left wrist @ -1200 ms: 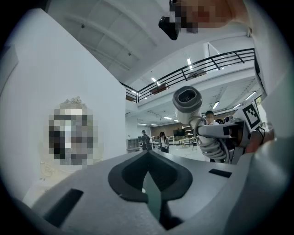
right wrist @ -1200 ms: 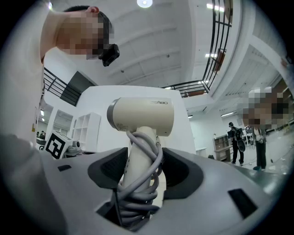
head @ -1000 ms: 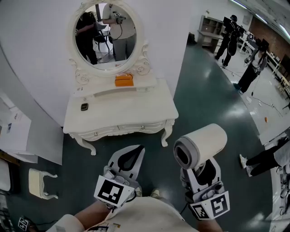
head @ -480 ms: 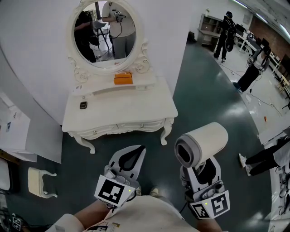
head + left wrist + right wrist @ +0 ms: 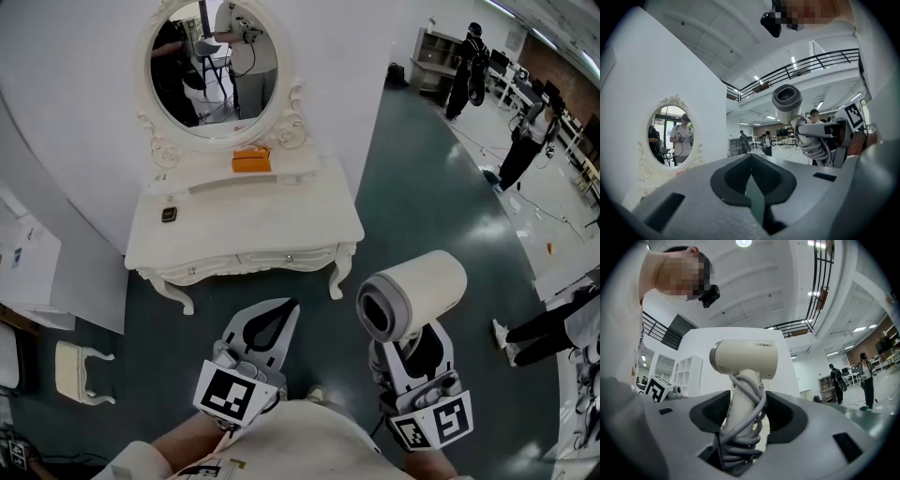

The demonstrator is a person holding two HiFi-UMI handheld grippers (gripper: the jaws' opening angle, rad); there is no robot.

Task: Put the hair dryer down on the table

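The hair dryer (image 5: 412,295) is cream-coloured, with a short, thick barrel. It stands upright in the right gripper (image 5: 412,354), barrel on top and its dark round end facing the person. It is in the air above the dark green floor (image 5: 422,187), not on any surface. In the right gripper view the jaws stand wide and press on either side of the dryer's handle, and a grey cord (image 5: 740,441) is wound in loops round the handle between them.

The left gripper (image 5: 278,314) hangs beside it at about the same height, apart from the dryer. Its jaws are brought together at the tips, with only a thin slit between them, and they hold nothing. Each gripper has its black-and-white marker cube at the end nearest the person.

Ahead of both grippers, and well apart from them, a white dressing table (image 5: 244,230) with carved legs stands against a white wall. An oval mirror (image 5: 214,70) in an ornate white frame rises from the back of the table. Just below the mirror an orange box (image 5: 251,161) sits on the raised back ledge. A small dark object (image 5: 169,215), too small to identify, lies near the left end of the tabletop. The rest of the top is bare. A small white stool (image 5: 80,372) lies on the floor to the left of the table.

Farther off on the right, two people (image 5: 466,66) stand in the open hall.
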